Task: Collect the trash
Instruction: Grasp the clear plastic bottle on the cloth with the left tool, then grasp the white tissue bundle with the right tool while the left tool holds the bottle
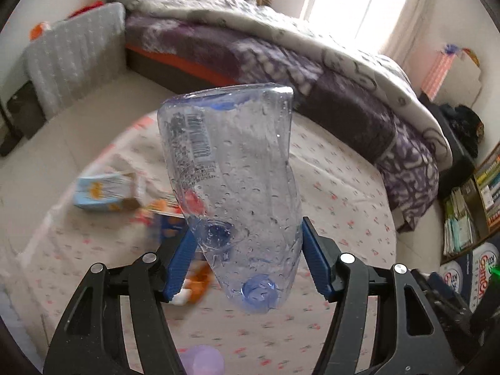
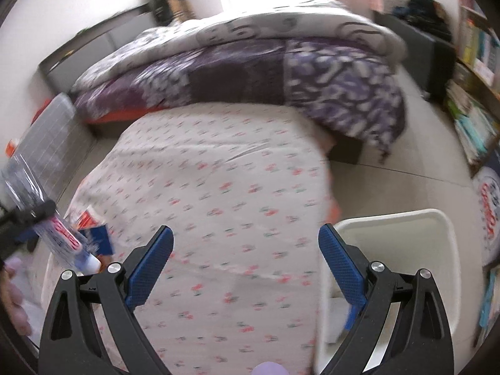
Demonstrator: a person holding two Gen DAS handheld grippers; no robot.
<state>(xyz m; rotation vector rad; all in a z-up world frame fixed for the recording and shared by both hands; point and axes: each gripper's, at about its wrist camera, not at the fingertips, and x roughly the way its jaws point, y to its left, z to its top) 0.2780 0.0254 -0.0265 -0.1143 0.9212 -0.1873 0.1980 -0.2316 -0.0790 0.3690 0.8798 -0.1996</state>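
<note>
Trash: blue carton [image 1: 104,194] lying at left on the flowered sheet [image 1: 337,187] of the bed, orange-and-blue wrappers [image 1: 168,218] just beside it, blurred. Clear plastic bottle [image 1: 231,181], crushed and wet inside, pinched low on its body between the blue pads of the left tongs [image 1: 247,250], cap end [image 1: 259,292] toward the camera, lifted clear of the sheet. Purple quilt [image 1: 312,72] heaped behind. Shelf of books [image 1: 472,200] at far right.

From the right wrist: same bottle [image 2: 47,218] at far left edge, above blurred wrappers [image 2: 93,234]. Right tongs [image 2: 246,251] spread wide, holding nothing, over the sheet [image 2: 218,172]. White bin [image 2: 406,222] beside the bed at right.
</note>
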